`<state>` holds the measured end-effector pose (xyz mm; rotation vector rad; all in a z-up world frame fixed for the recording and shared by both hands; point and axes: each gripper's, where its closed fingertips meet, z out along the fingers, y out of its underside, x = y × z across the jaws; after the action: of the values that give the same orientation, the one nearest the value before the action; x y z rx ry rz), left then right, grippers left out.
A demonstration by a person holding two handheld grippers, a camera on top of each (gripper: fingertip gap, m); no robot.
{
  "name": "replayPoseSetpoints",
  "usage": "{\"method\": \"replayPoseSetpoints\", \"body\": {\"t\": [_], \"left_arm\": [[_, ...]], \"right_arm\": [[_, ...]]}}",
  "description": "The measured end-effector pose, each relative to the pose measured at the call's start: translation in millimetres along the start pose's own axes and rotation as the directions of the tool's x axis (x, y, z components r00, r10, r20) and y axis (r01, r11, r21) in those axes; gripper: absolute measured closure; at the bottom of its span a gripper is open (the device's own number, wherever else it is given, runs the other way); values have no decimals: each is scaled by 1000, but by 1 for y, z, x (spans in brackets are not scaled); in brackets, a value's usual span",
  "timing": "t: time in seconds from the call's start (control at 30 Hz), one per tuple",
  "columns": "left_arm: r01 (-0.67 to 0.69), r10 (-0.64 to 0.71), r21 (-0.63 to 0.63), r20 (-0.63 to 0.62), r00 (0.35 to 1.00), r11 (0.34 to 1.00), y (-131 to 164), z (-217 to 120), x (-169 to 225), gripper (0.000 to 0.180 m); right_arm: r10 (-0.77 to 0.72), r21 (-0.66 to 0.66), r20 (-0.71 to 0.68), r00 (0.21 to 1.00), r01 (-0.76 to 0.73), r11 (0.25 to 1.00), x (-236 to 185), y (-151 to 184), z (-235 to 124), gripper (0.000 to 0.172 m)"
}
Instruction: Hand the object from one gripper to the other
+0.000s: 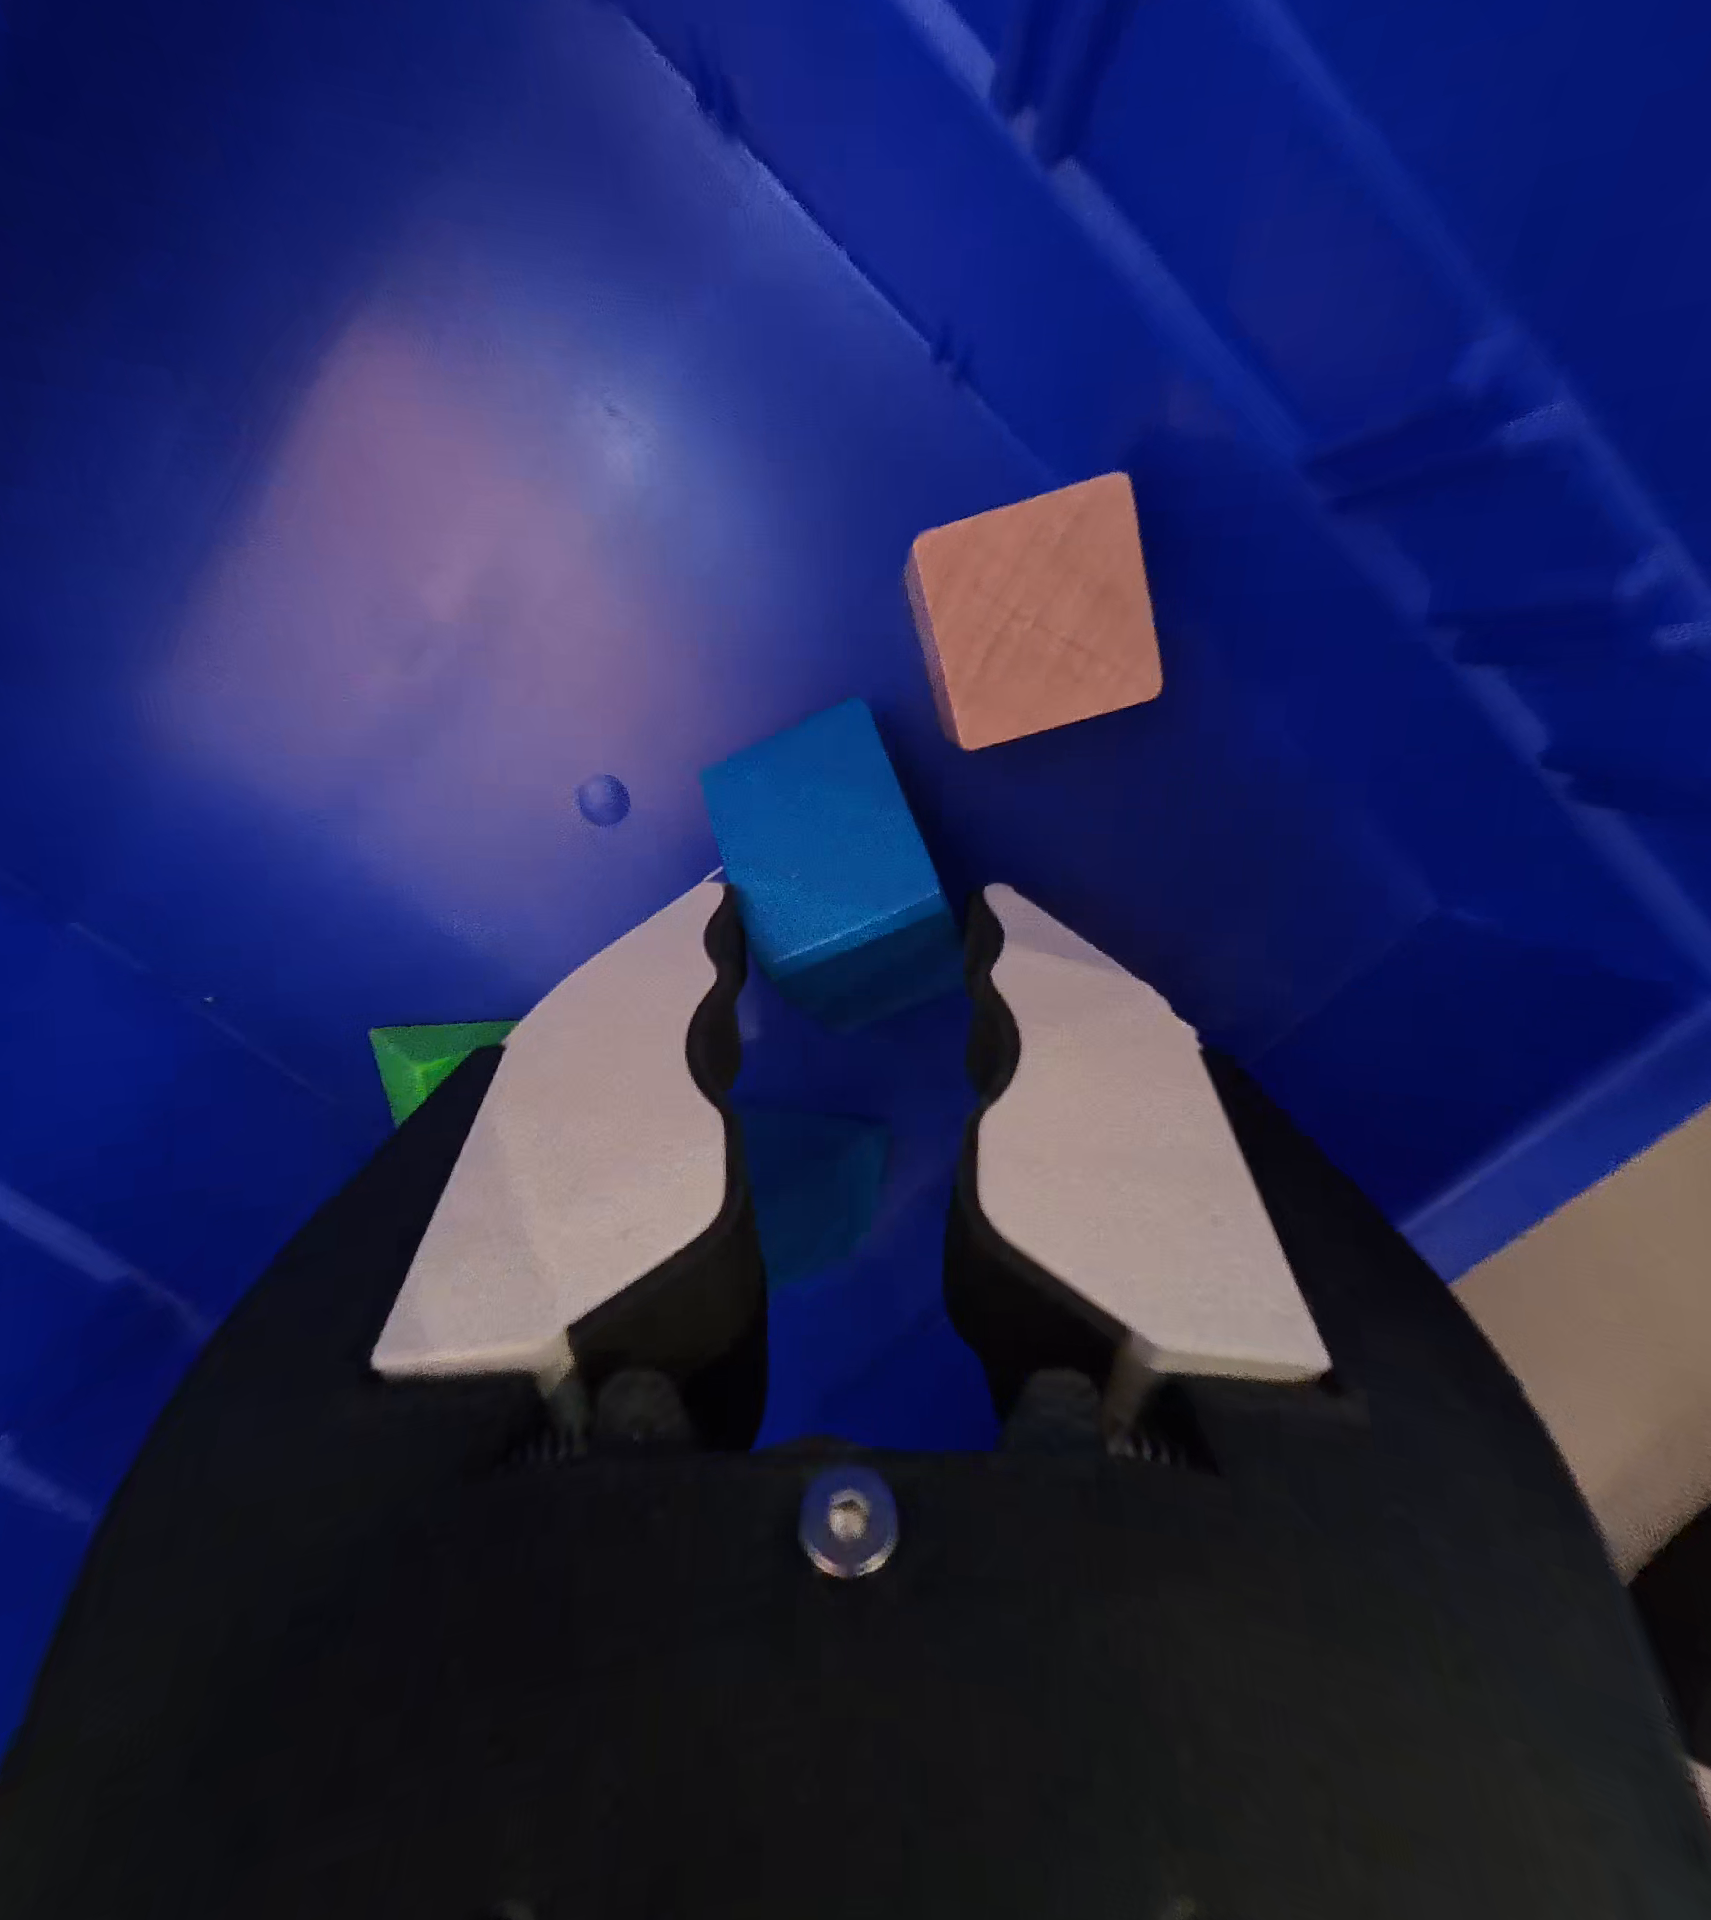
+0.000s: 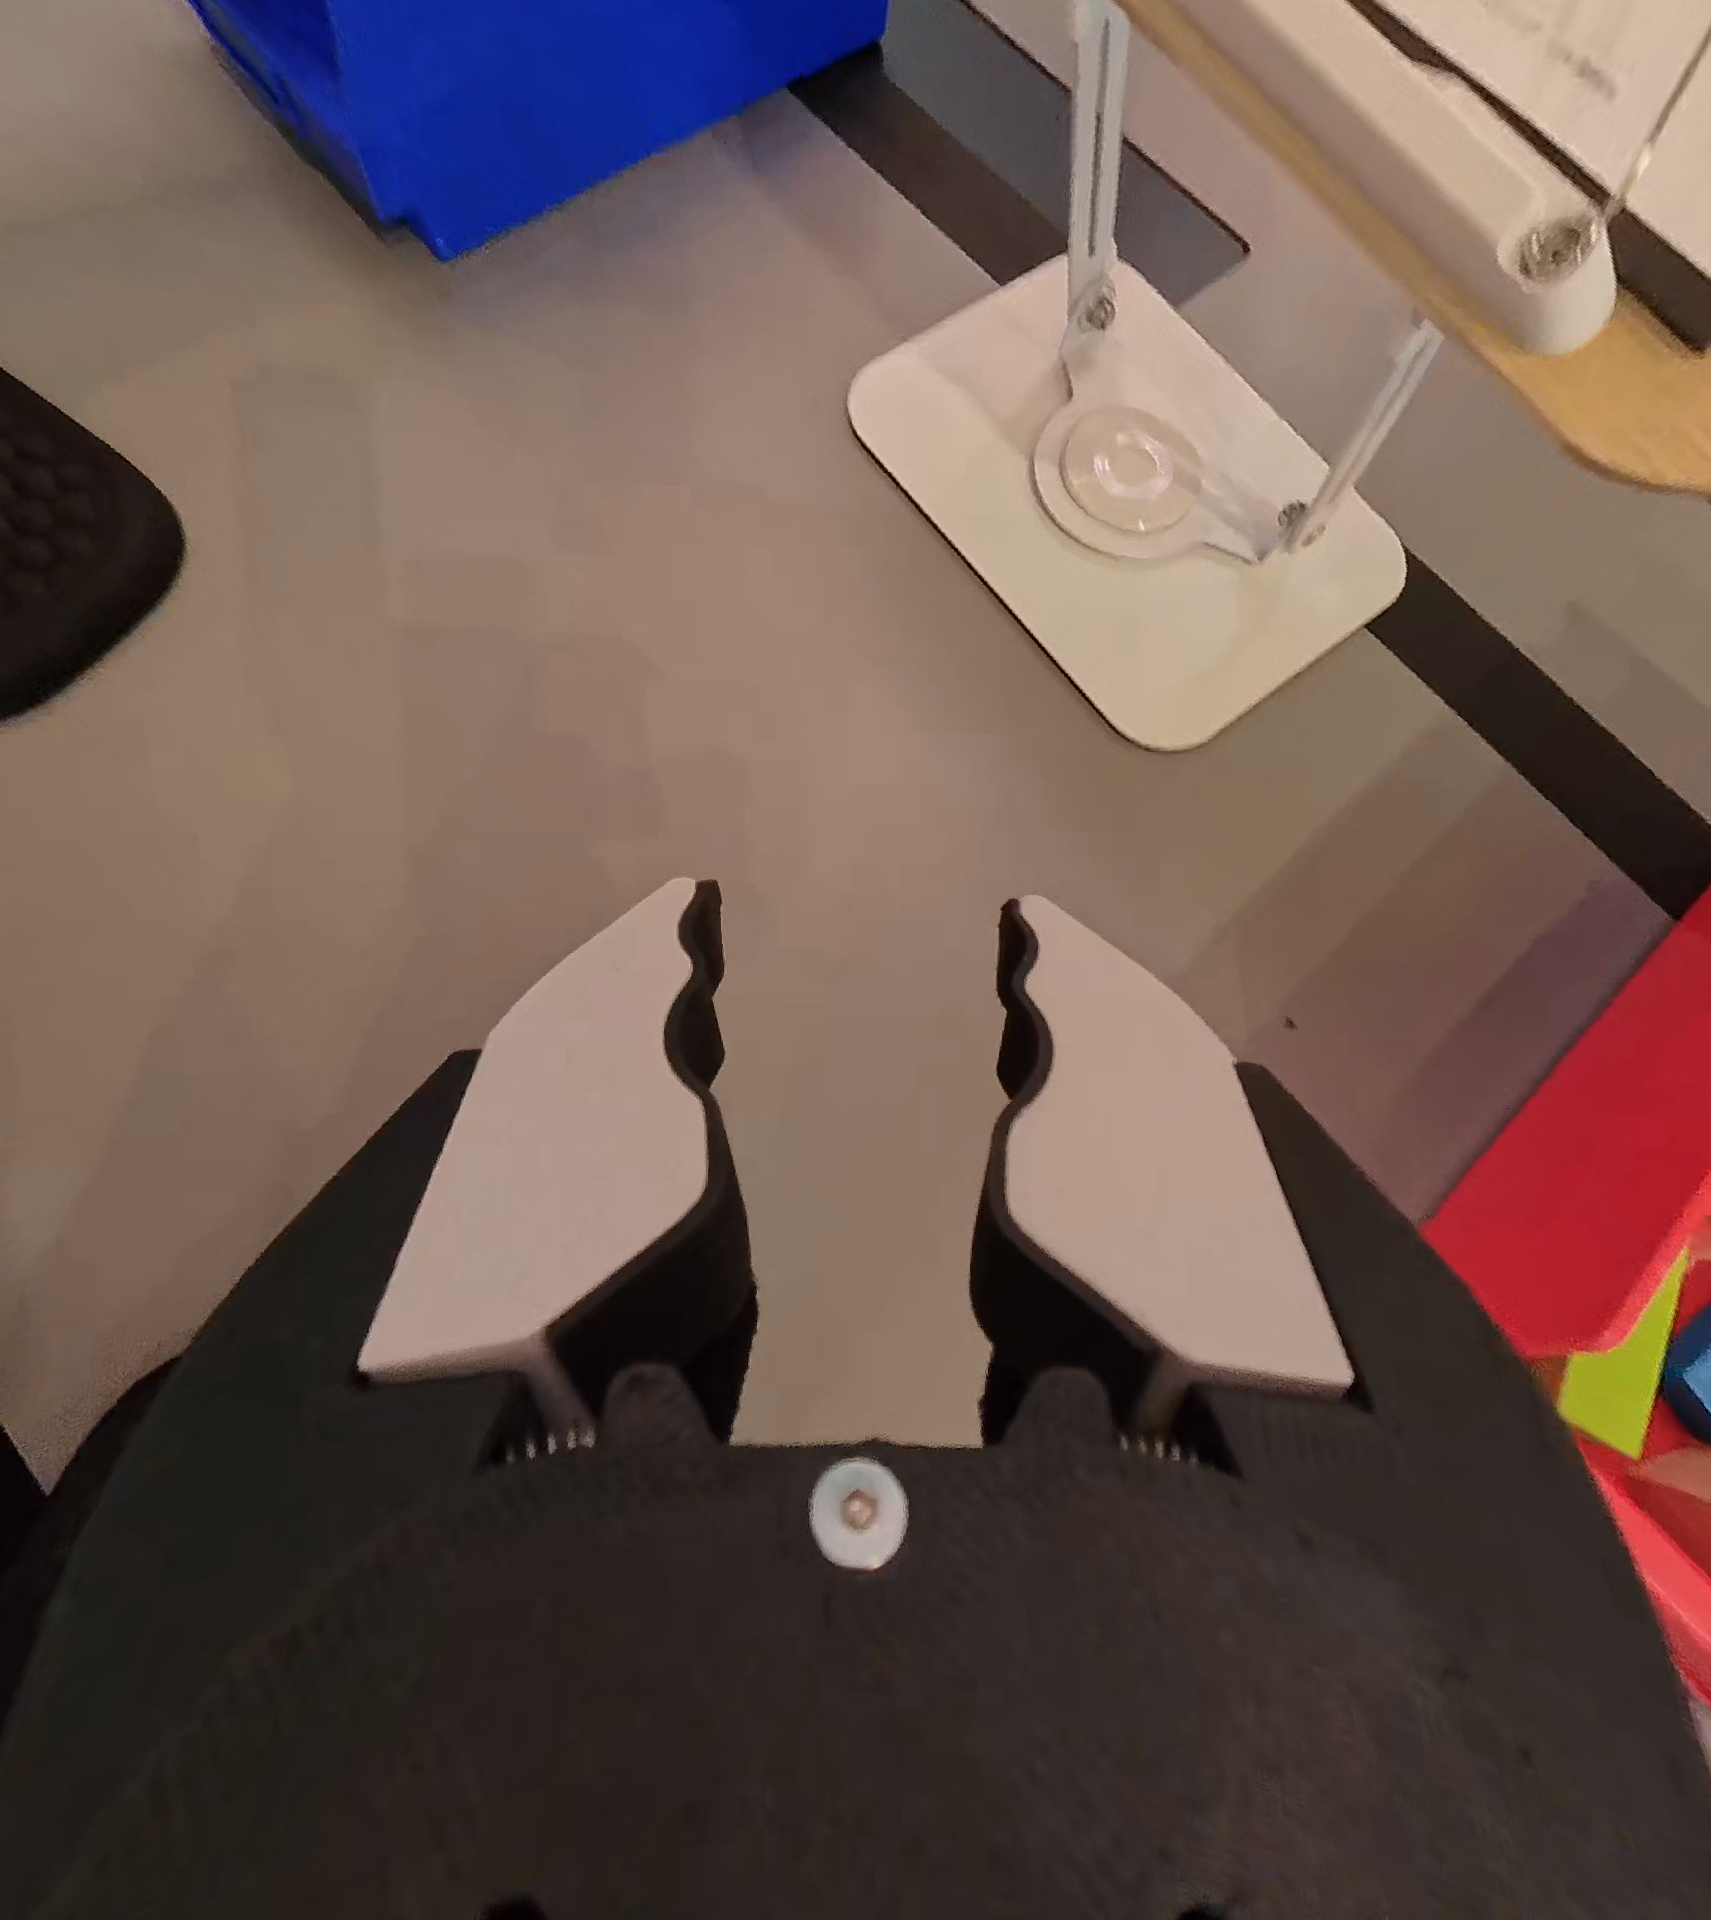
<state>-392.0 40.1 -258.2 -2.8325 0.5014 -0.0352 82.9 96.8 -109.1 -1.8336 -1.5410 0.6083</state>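
Inside the deep blue plastic bin [image 1: 415,623], the left gripper [image 1: 846,914] reaches down with its 2 pads set on either side of a blue wooden cube [image 1: 820,862]; the left pad touches the cube's side, while a sliver of gap shows at the right pad, so a firm hold cannot be confirmed. Just beyond the cube, a pale natural-wood square block [image 1: 1038,613] lies on the bin floor, and a green wedge-shaped block [image 1: 425,1060] peeks out beside the left finger.

Over the bare grey tabletop [image 2: 518,623], the right gripper [image 2: 861,904] hovers with its jaws moderately wide and nothing between them. At the right edge, a red plastic tray [image 2: 1599,1143] holds several blocks: 1 blue, some natural wood, 1 lime green. A white stand base [image 2: 1225,644] sits farther off.
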Motion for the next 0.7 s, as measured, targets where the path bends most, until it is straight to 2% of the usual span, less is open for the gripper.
{"method": "replayPoseSetpoints", "body": {"t": [0.1, 0.17, 0.27, 0.33, 0.4, 0.43, 0.53, 0.63, 0.7], "left_arm": [[25, -25, 149, 3, 1000, 989, -8, -24, 0, 139], [20, -10, 292, -34, 999, 956, -19, -49, 12, 140], [-30, 85, 506, -87, 993, 862, -42, -96, 50, 140], [-104, 225, 650, -106, 968, 752, -60, -133, 93, 140], [-189, 352, 724, -80, 932, 664, -72, -161, 136, 140], [-236, 407, 742, -53, 912, 627, -77, -171, 156, 141], [-387, 540, 708, 9, 842, 591, -84, -181, 205, 141], [-529, 656, 637, 49, 753, 561, -88, -180, 243, 141], [-595, 706, 614, 85, 703, 519, -93, -182, 260, 140]], "right_arm": [[-28, 105, 62, 998, 21, 994, -18, -26, 5, 119], [-48, 197, 131, 990, 21, 980, -36, -51, 9, 118], [-89, 353, 251, 964, -6, 936, -66, -96, 16, 114], [-123, 426, 334, 934, -33, 904, -86, -124, 24, 112], [-181, 478, 378, 908, -24, 878, -101, -147, 33, 113], [-213, 496, 388, 897, -9, 868, -107, -156, 38, 112], [-319, 507, 387, 865, 89, 857, -124, -174, 51, 112], [-434, 472, 359, 826, 240, 848, -138, -178, 60, 114], [-476, 456, 366, 800, 291, 841, -144, -179, 63, 114]]}}
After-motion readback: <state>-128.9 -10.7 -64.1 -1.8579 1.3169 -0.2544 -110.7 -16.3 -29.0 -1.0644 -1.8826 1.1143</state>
